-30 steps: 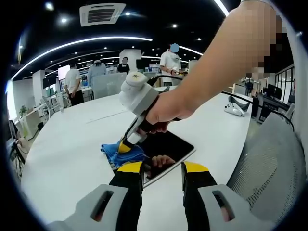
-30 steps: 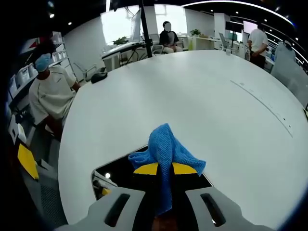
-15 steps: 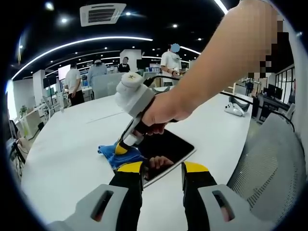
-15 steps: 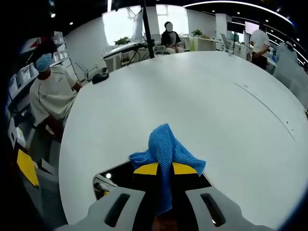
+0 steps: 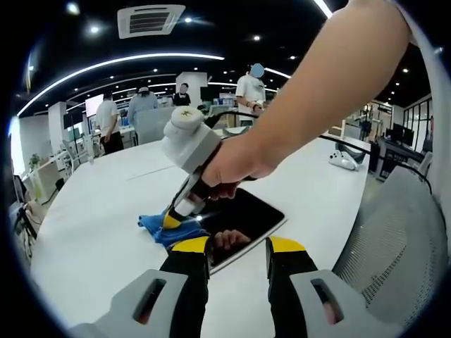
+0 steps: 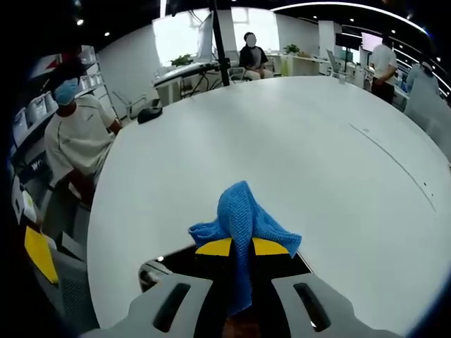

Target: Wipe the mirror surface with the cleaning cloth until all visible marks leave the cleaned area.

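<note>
The right gripper point(image 6: 241, 248) is clamping its yellow-tipped jaws on a bunched fold of the cleaning cloth point(image 6: 244, 215), which is spilling up and over the tips in a soft blue heap; in the left gripper view the same right gripper point(image 5: 171, 220) is pressing that cloth point(image 5: 169, 230) down at the far left corner of the mirror point(image 5: 243, 218), with a hand point(image 5: 232, 162) wrapping its handle. The left gripper point(image 5: 237, 248) is hovering just this side of the mirror with its jaws standing apart and nothing between them. The mirror is lying flat on the white worktop point(image 5: 99, 204), a dark, glossy slab that is reflecting the hand and ceiling lights; in the right gripper view its dark corner point(image 6: 165, 264) is showing beneath the jaws. The cloth is looking light, limp and loosely knit, so it is likely sliding easily over glass but also bunching or slipping out if held by too small a pinch; taking it by a thick gathered fold, as now, seems the safer hold. The mirror is probably thin, stiff, slick and breakable, and may be skating on the smooth worktop under a sideways push, so steadying it at an edge with light pressure seems wiser than gripping its face. People are standing and sitting around desks well beyond the worktop.
</note>
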`<act>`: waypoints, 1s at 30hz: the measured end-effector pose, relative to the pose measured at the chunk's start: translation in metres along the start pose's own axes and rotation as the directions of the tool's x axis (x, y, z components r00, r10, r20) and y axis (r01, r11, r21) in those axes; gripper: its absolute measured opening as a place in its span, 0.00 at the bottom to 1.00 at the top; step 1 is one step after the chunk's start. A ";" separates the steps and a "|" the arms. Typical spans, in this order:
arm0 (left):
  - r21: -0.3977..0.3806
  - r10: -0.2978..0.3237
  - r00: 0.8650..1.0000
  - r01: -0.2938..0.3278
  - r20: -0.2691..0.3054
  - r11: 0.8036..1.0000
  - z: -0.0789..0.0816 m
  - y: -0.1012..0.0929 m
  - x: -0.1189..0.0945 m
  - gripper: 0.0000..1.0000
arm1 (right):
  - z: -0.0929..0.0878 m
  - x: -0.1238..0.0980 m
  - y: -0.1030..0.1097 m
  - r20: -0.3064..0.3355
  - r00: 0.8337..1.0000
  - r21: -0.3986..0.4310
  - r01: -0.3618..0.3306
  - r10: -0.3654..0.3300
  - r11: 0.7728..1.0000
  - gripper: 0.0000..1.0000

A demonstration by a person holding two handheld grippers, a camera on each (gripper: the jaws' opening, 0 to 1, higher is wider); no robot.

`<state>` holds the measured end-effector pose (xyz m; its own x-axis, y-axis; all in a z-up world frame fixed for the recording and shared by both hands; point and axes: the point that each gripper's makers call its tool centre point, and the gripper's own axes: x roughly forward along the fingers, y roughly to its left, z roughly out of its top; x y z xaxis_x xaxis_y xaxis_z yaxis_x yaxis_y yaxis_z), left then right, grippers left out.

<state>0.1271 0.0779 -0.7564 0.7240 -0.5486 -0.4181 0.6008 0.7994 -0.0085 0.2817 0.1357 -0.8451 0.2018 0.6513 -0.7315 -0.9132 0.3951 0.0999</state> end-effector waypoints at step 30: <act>0.005 0.000 1.000 0.000 0.002 1.000 0.002 0.000 -0.001 0.30 | 0.001 0.004 0.016 -0.014 1.000 -0.045 -0.023 0.022 0.999 0.04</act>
<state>0.1266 0.0779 -0.7544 0.7250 -0.5488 -0.4162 0.6020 0.7985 -0.0042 0.2686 0.1455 -0.8455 0.1769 0.6509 -0.7383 -0.9324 0.3509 0.0860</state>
